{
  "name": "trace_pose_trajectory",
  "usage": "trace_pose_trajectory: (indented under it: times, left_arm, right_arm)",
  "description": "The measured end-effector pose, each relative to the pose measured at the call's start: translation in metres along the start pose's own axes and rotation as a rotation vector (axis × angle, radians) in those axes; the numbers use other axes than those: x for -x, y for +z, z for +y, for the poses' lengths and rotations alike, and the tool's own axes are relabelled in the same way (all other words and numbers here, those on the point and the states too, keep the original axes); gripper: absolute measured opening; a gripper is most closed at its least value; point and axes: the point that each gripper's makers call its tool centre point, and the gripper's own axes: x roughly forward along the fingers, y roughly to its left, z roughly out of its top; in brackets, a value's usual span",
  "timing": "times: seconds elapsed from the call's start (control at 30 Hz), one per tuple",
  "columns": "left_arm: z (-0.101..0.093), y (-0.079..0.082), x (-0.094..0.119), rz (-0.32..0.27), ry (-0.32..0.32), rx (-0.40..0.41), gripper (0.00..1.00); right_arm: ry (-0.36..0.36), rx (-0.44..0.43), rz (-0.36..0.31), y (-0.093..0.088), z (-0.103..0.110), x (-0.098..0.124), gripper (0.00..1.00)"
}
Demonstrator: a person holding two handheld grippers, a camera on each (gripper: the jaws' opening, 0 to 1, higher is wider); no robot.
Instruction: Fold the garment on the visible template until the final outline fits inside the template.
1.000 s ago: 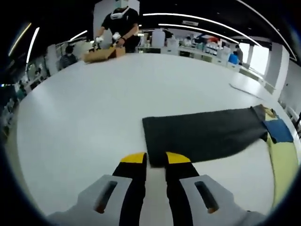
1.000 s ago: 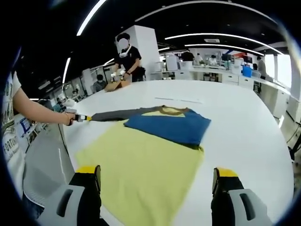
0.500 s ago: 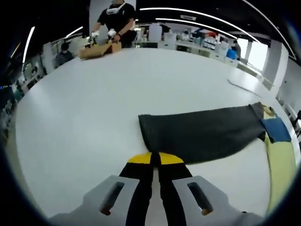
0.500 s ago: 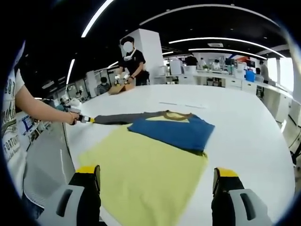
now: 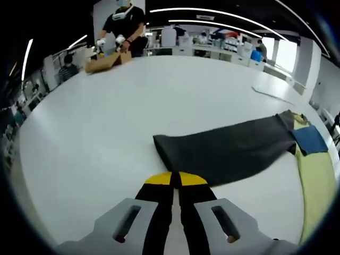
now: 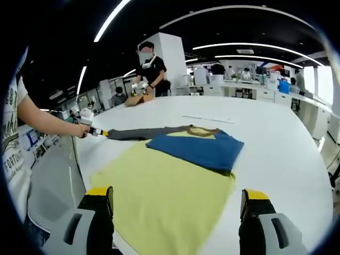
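Observation:
A garment lies spread on the white table (image 6: pixel 276 159). It has a yellow body (image 6: pixel 164 196), a blue sleeve (image 6: pixel 196 149) folded across its chest, and a dark grey sleeve (image 5: pixel 228 151) stretched out sideways. My left gripper (image 5: pixel 171 179) is shut, its yellow tips pinching the near edge of the grey sleeve close to the cuff. In the right gripper view the left gripper (image 6: pixel 97 133) holds the end of the grey sleeve (image 6: pixel 138 132) at the table's left side. My right gripper (image 6: pixel 176 195) hangs wide open over the yellow hem, gripping nothing.
A person stands at the table's far side by a cardboard box (image 5: pixel 109 61). A thin pale strip (image 5: pixel 271 95) lies on the table beyond the garment. The table's edge (image 6: pixel 79 164) runs close on the left. An arm (image 6: pixel 42 122) reaches in there.
The left jaws, slightly apart a second ago, have shut on the grey sleeve's edge. The right gripper has stayed open over the hem.

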Motion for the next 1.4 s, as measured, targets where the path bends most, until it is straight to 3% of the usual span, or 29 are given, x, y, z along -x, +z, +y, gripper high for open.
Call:
trace_pose_trajectory:
  times: [0.33,0.73,1.4]
  left_arm:
    - [-0.018,0.021,0.011,-0.042,-0.043,-0.015,0.0]
    - [-0.042,0.037,0.017,-0.062,-0.084,-0.101,0.0]
    - [-0.105,0.073,0.026,-0.149,-0.245,-0.1,0.0]
  right_arm:
    - [0.016,0.003,-0.015,0.002,0.005,-0.002,0.99]
    - [0.028,0.013,-0.023,0.006,0.008,-0.002,0.99]
    - [0.047,0.023,-0.034,0.01,0.015,-0.004,0.99]
